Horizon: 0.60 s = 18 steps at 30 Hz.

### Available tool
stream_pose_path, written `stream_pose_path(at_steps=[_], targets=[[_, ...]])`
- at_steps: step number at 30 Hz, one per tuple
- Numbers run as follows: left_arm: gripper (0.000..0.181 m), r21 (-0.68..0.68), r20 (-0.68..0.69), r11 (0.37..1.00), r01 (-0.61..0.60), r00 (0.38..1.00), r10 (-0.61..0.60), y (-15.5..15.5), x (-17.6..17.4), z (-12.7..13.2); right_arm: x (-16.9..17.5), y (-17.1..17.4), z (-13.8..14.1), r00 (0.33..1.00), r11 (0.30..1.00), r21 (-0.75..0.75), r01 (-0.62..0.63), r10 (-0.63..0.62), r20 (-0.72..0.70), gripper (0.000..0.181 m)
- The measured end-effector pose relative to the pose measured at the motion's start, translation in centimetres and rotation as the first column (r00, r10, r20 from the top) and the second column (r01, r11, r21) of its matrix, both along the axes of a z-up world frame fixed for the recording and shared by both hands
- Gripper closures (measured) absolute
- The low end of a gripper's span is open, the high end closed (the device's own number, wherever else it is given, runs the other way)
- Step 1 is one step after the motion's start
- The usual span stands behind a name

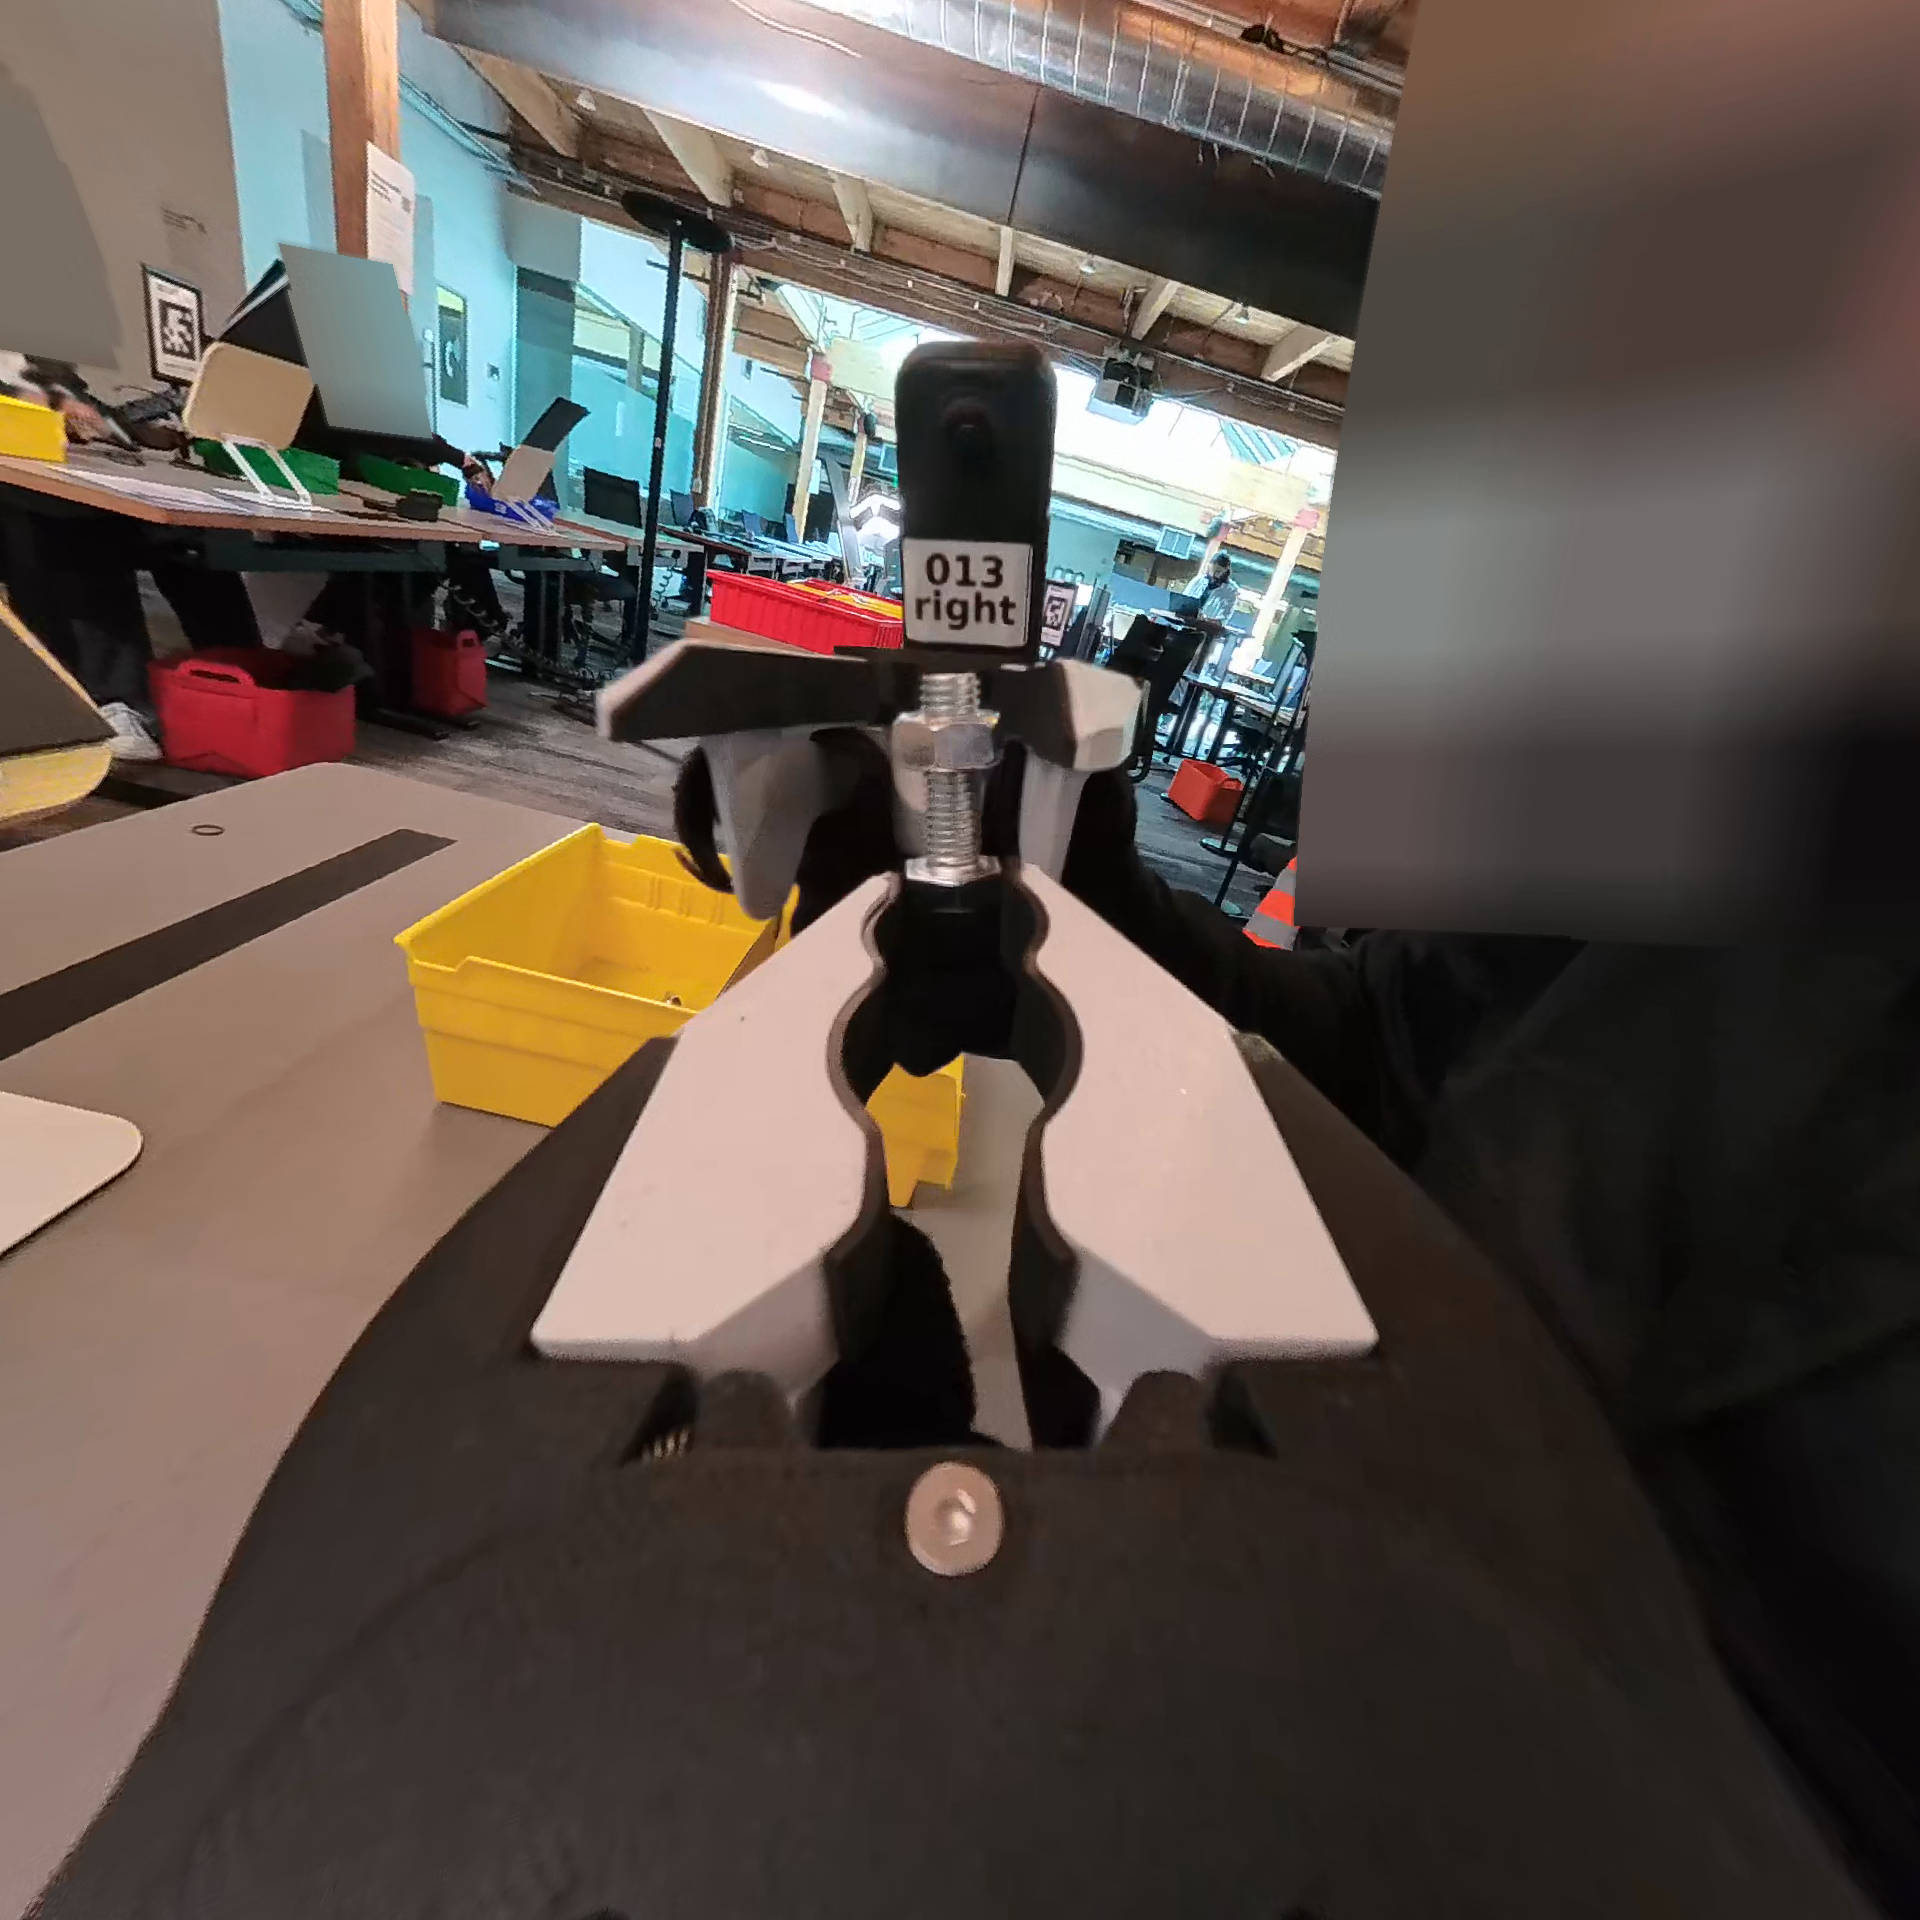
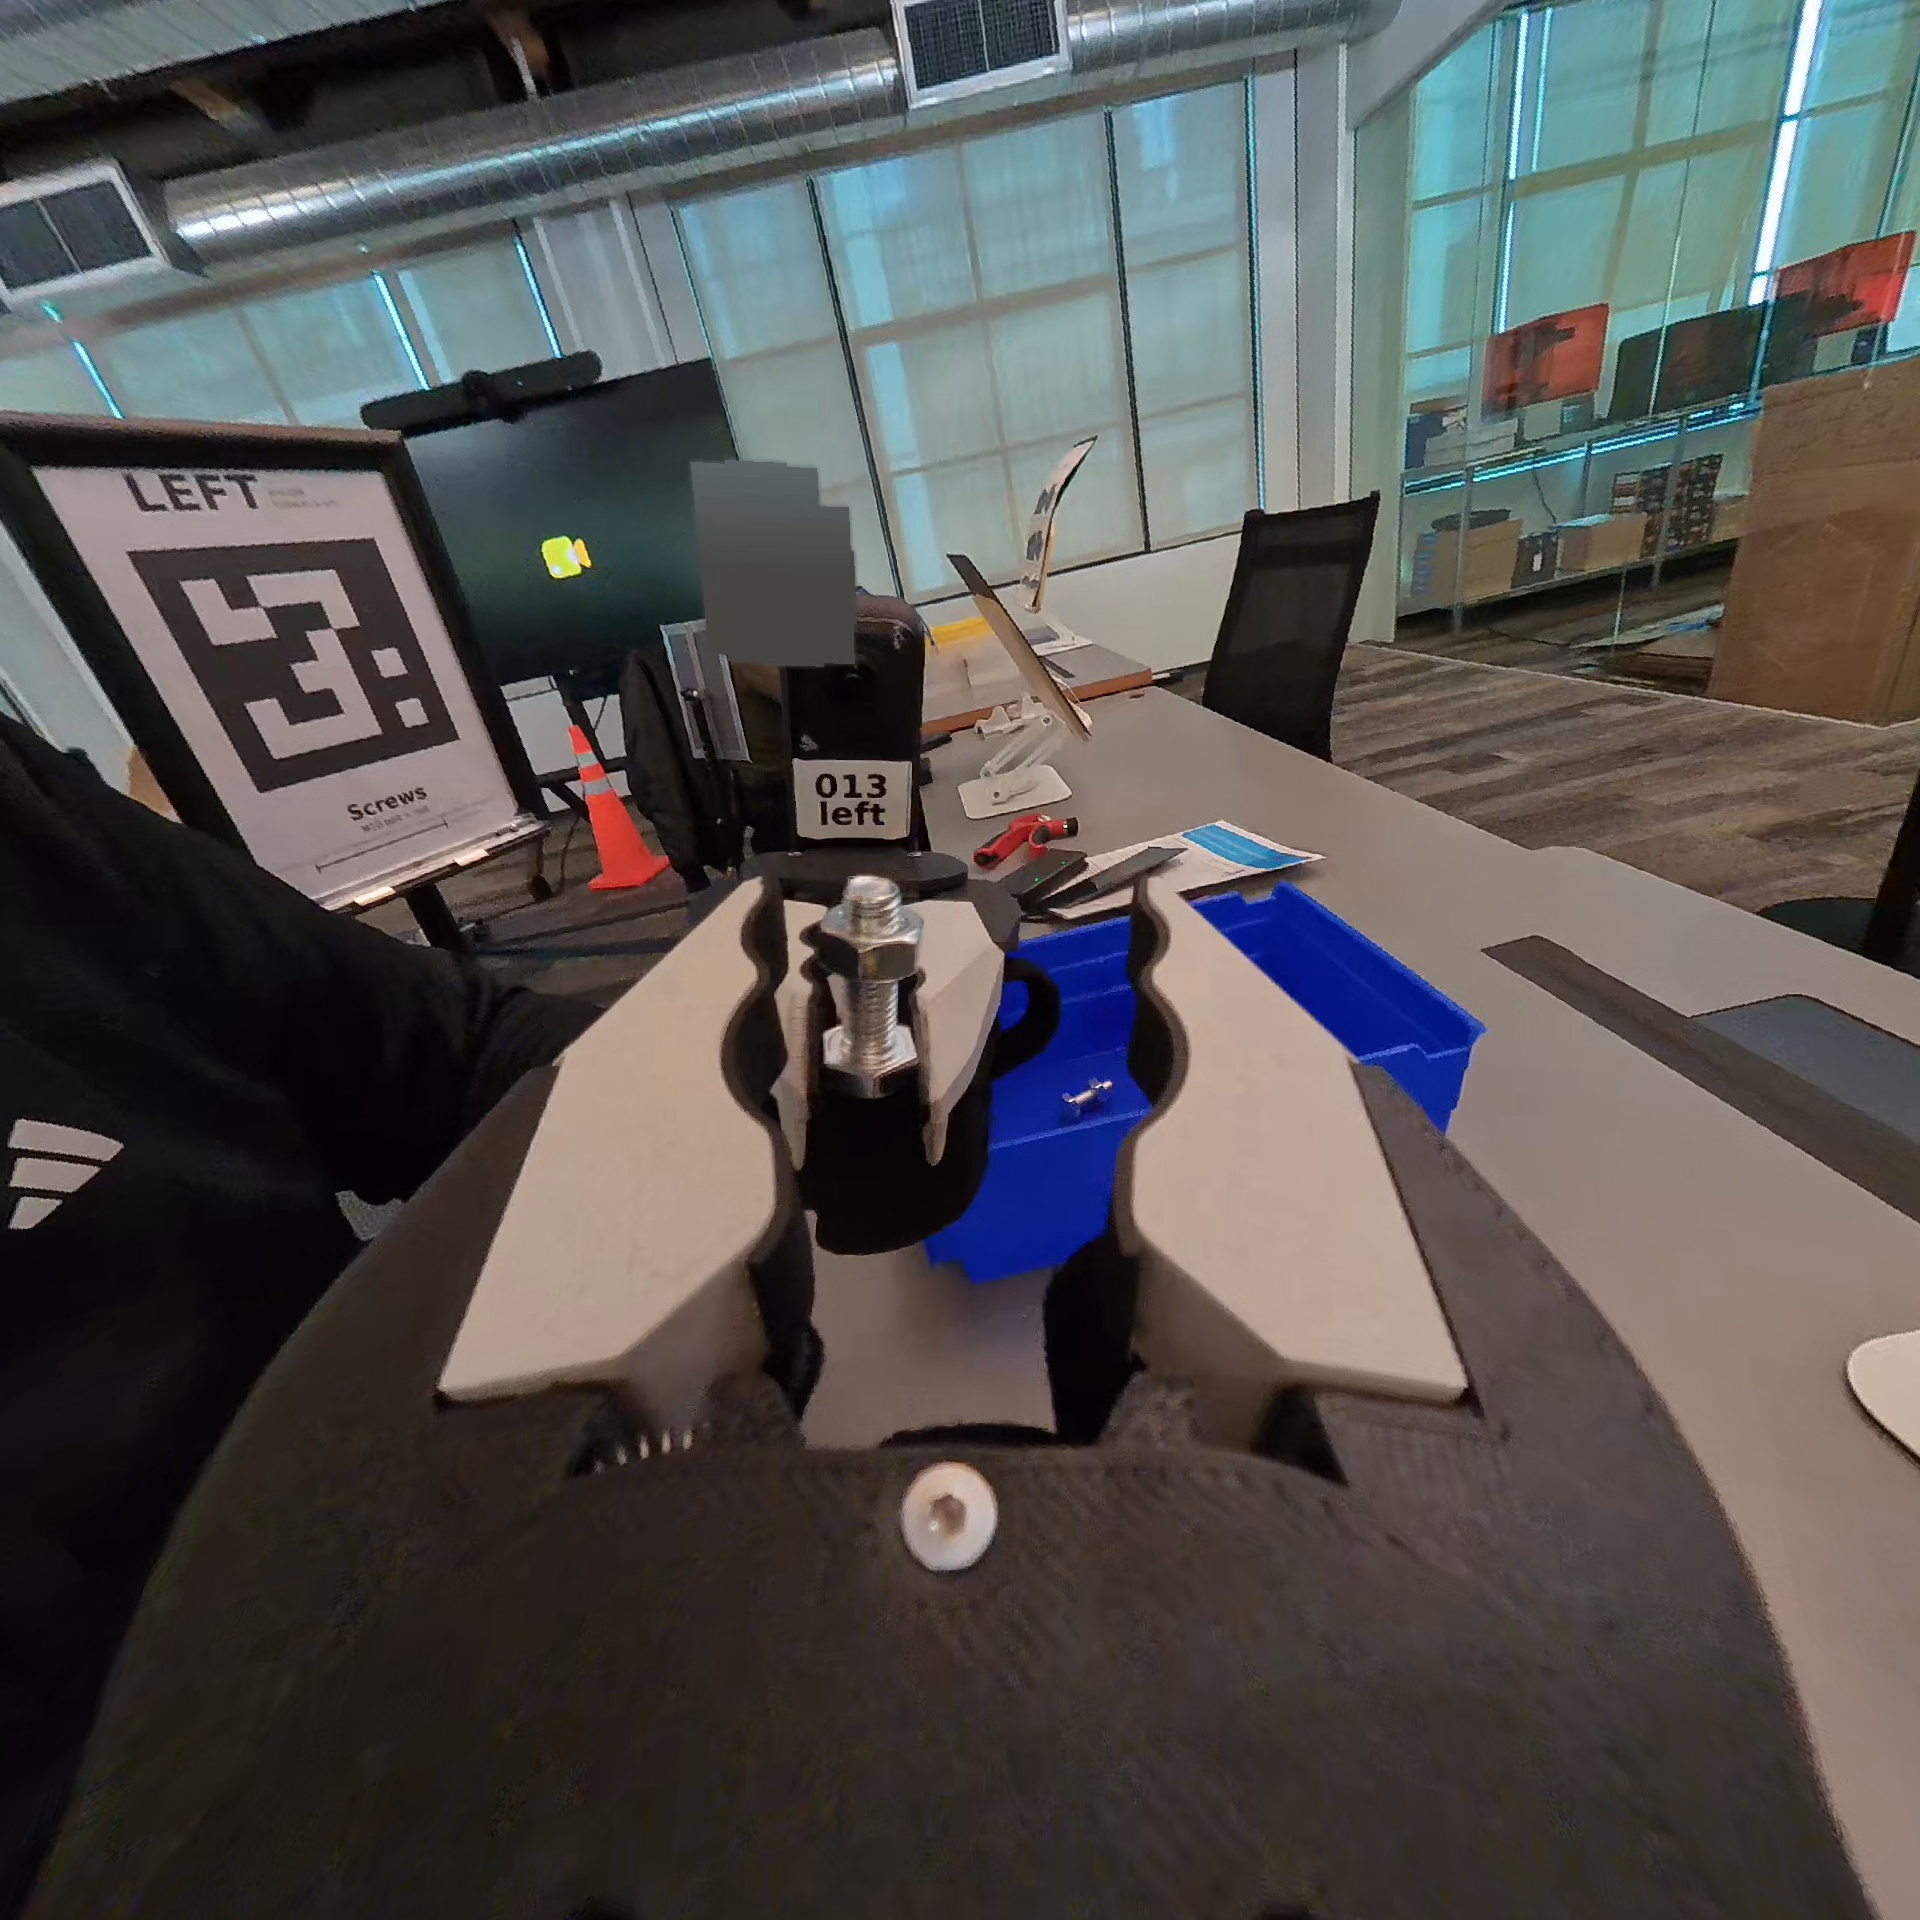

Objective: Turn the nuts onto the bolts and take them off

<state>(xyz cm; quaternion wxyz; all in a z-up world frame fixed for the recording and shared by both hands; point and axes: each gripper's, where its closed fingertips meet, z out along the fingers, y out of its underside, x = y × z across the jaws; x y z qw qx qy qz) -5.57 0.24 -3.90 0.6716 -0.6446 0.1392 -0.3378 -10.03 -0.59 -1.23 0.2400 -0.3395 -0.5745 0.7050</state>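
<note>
Bolt (image 1: 948,800) is standing upright in the air above the table (image 1: 260,1039), head clamped in the left gripper (image 1: 951,883); nut (image 1: 943,740) is sitting partway up the thread. Right gripper (image 2: 951,997) jaws are standing apart around the nut, not gripping.

Risk: closing off-centre could cross-thread or tilt the bolt.

Only the right wrist view is showing the blue bin (image 2: 1351,997); only the left, the yellow bin (image 1: 540,997).

This is an open-plan industrial workspace, part office and part lab. Exposed timber beams (image 1: 1049,260) and silver ventilation ducts (image 2: 582,156) run overhead above tall gridded windows (image 2: 1039,343). Long grey benches (image 2: 1299,790) carry plastic parts bins, yellow (image 1: 582,977) and blue (image 2: 1340,987). A fiducial-marker board (image 2: 281,665) stands on an easel, beside a dark display screen (image 2: 582,520), an orange traffic cone (image 2: 613,810) and a mesh office chair (image 2: 1288,613).
</note>
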Motion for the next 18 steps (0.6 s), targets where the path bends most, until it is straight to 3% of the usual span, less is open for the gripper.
stream_pose_path(at_steps=[8,11,14,18], targets=[[0.166,0.060,-0.009,0.998,0.000,1.000,0.001,-0.7,-0.2,1.1,0.1,0.5,0.5,1.000,0.999,-0.037,0.008,-0.008,0.013,0.115],[0.166,0.079,0.003,0.997,-0.003,1.000,0.003,-1.0,-0.7,1.7,0.4,2.8,0.4,0.996,0.995,-0.065,0.080,-0.078,0.032,0.132],[0.166,0.070,-0.013,0.997,-0.018,1.000,0.019,-0.9,-1.1,1.6,0.7,3.7,0.3,0.996,0.994,-0.070,0.084,-0.082,0.038,0.120],[0.166,0.050,-0.014,0.998,-0.026,1.000,0.026,-0.5,-1.3,1.1,0.7,1.0,1.0,1.000,1.000,-0.009,0.023,-0.023,0.001,0.109]])
